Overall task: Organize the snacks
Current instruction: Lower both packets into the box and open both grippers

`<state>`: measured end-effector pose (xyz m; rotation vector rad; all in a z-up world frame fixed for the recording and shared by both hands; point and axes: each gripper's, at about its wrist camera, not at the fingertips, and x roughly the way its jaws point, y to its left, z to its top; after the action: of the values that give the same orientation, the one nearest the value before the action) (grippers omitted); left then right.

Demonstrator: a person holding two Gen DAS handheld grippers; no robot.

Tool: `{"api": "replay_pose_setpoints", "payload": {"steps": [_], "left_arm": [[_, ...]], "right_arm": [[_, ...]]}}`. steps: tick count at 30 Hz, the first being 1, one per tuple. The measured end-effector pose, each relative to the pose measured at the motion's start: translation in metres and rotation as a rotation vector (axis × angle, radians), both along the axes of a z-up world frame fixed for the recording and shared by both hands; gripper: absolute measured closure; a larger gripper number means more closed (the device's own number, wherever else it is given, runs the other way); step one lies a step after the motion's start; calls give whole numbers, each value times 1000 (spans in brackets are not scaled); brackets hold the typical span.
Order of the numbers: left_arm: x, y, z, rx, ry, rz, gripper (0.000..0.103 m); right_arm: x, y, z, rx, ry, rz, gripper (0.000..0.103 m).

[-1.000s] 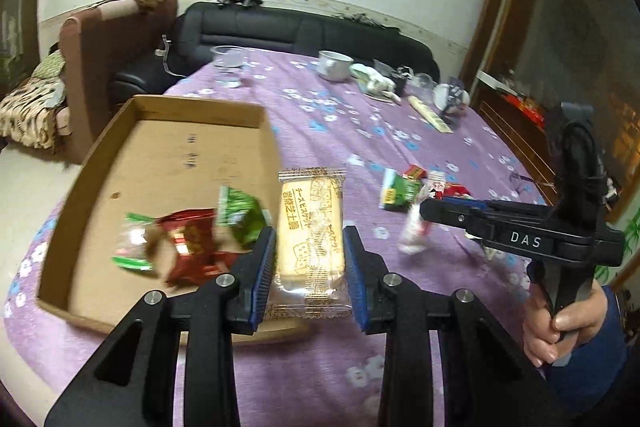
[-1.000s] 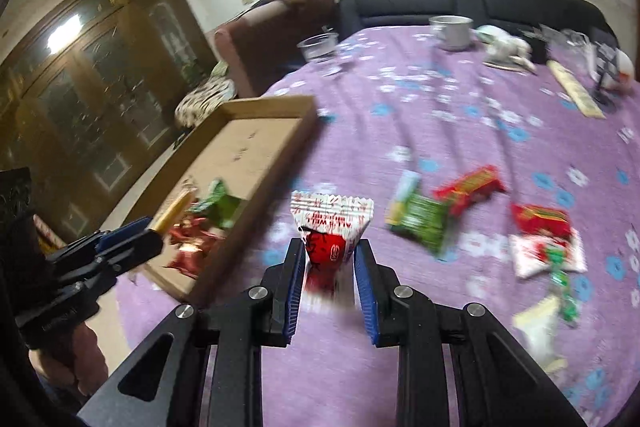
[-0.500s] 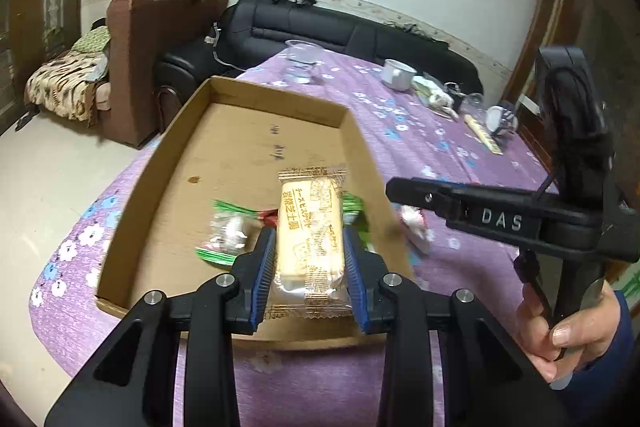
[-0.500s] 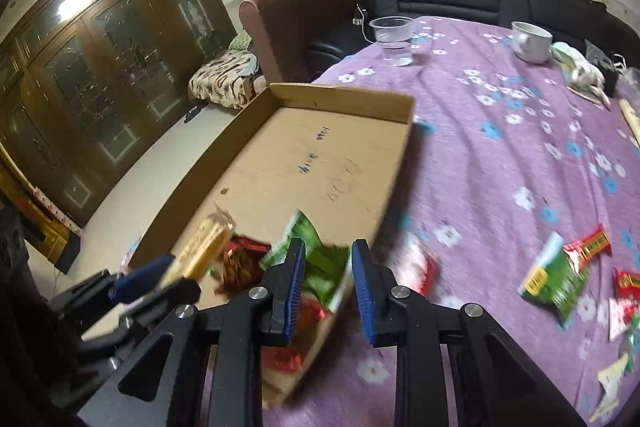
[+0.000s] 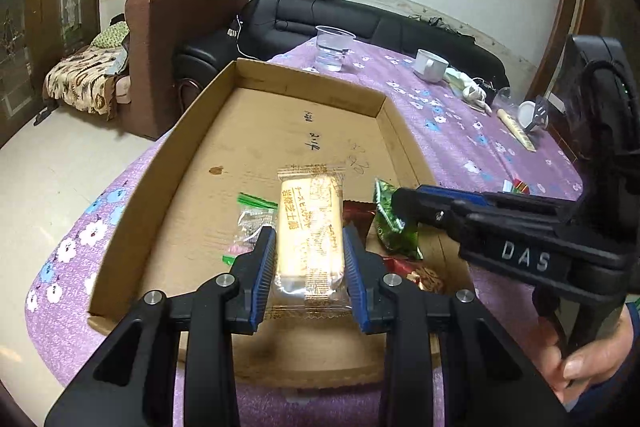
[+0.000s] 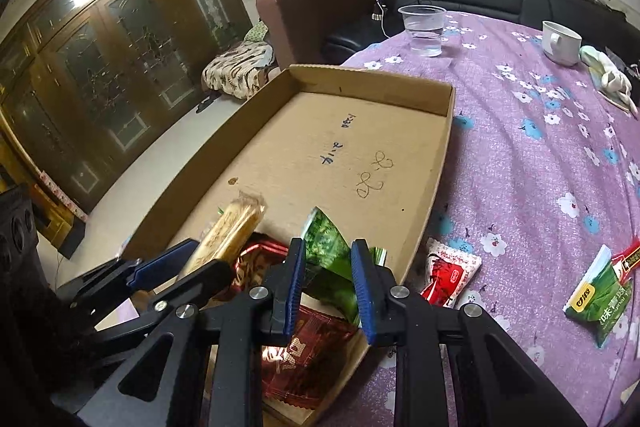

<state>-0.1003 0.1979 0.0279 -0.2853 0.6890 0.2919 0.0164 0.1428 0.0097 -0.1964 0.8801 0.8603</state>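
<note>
My left gripper is shut on a yellow biscuit packet and holds it low over the near end of the cardboard tray. Under it in the tray lie a clear-and-green packet, a red foil packet and a green packet. The right gripper hangs over that green packet with its jaws close together. Whether its pads touch the packet is unclear. A red-and-white packet lies on the purple cloth just outside the tray wall.
More snacks lie at the right on the cloth, among them a green pack. A plastic cup of water and a white mug stand beyond the tray. A hand grips the right tool. A sofa and an armchair stand behind the table.
Both grippers swung left from the loose snacks to over the tray. The red-and-white packet left the right gripper and now lies beside the tray. The left still holds the biscuit packet.
</note>
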Motion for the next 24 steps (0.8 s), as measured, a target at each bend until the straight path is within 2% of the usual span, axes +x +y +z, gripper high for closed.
{"api": "replay_pose_setpoints", "payload": {"steps": [4, 13, 24], "left_arm": [[-1, -4, -1, 28, -15, 6, 72], [-2, 0, -2, 15, -46, 27, 72], [-3, -1, -2, 23, -44, 37, 71]], "right_arm": [[-5, 2, 0, -3, -31, 10, 79], [-10, 3, -1, -2, -63, 22, 79], [-16, 1, -1, 5, -68, 25, 79]]}}
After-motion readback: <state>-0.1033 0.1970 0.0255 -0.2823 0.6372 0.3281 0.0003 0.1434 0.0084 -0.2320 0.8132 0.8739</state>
